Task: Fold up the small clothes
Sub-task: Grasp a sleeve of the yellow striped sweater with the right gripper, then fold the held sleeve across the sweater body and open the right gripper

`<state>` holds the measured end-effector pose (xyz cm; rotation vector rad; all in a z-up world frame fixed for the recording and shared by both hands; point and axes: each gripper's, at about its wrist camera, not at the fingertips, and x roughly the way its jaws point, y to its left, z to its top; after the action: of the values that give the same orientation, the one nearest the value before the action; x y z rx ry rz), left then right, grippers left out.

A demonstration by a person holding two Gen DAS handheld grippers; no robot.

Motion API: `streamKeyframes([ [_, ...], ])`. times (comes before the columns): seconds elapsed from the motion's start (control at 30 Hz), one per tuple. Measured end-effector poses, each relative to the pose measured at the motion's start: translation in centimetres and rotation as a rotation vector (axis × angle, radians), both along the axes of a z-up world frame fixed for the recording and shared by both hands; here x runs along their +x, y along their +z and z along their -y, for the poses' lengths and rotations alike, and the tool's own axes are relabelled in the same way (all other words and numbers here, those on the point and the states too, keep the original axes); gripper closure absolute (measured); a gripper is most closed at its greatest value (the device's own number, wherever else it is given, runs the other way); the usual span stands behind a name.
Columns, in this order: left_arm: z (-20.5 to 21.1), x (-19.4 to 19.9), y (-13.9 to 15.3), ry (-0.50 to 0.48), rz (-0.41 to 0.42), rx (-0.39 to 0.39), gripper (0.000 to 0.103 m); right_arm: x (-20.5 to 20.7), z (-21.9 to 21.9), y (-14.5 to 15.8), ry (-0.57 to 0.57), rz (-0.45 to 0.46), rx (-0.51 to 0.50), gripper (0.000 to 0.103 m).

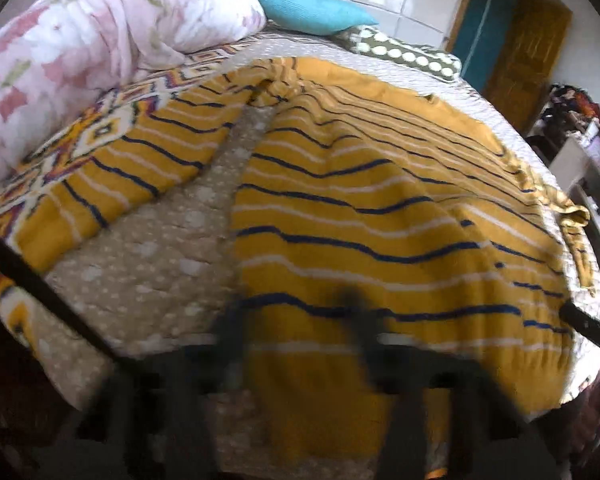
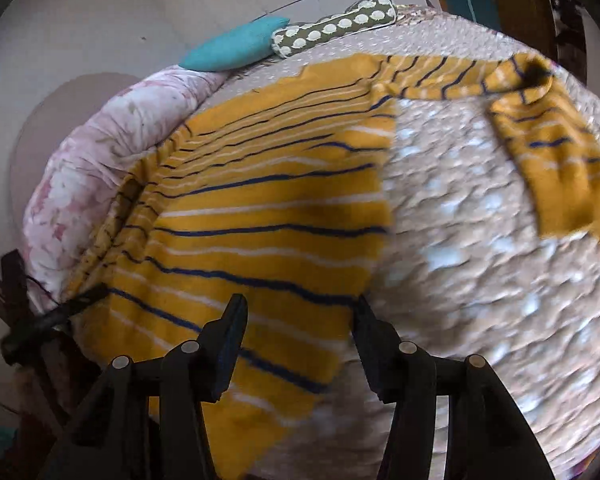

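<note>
A mustard-yellow garment with navy and white stripes [image 1: 360,200] lies spread flat on the beige dotted bedspread [image 1: 148,248]. In the left wrist view my left gripper [image 1: 292,320] is blurred, its fingers apart over the garment's near hem. In the right wrist view the same garment [image 2: 260,208] lies to the left, one sleeve [image 2: 556,152] stretched out at upper right. My right gripper [image 2: 300,316] is open, its fingers straddling the garment's near right corner, holding nothing.
A pink floral duvet [image 1: 92,48] is bunched at the far left of the bed. A turquoise pillow [image 1: 312,8] and a green dotted bolster [image 1: 404,54] lie at the head. A wooden door [image 1: 516,52] and cluttered shelves [image 1: 580,128] stand at right.
</note>
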<state>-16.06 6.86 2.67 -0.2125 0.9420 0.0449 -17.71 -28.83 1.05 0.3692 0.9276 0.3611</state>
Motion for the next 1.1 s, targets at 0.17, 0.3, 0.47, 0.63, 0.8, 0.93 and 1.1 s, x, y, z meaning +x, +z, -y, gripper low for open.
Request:
streamKeyframes([
  [0.17, -1.9, -1.1, 1.6, 0.048, -0.022, -0.104, 0.095, -0.2, -1.8, 0.1, 0.039, -0.002, -0.033, 0.089],
  [0.3, -1.6, -3.6, 3.0, 0.048, -0.023, -0.072, 0.096, -0.8, -0.2, 0.4, 0.059, -0.021, 0.043, 0.091],
  [0.47, -0.7, -7.4, 3.8, 0.034, -0.030, -0.029, 0.100, -4.4, 1.4, 0.8, 0.100, -0.057, 0.073, 0.091],
  [0.63, -1.2, -9.6, 4.2, 0.052, 0.003, 0.018, 0.095, -6.9, 1.9, 0.4, 0.129, -0.063, 0.029, 0.089],
  [0.8, -1.3, -10.4, 6.5, 0.080, 0.109, 0.070, 0.036, -6.3, 7.4, 1.7, -0.067, -0.002, 0.047, 0.067],
  [0.93, 0.3, -9.6, 7.5, 0.038, 0.136, 0.085, 0.034, -4.4, 14.7, 1.8, -0.399, 0.004, -0.063, 0.053],
  [1.1, 3.2, -7.9, 7.1, -0.043, 0.110, 0.104, 0.033, -1.1, 18.3, 1.3, -0.521, -0.019, -0.033, 0.050],
])
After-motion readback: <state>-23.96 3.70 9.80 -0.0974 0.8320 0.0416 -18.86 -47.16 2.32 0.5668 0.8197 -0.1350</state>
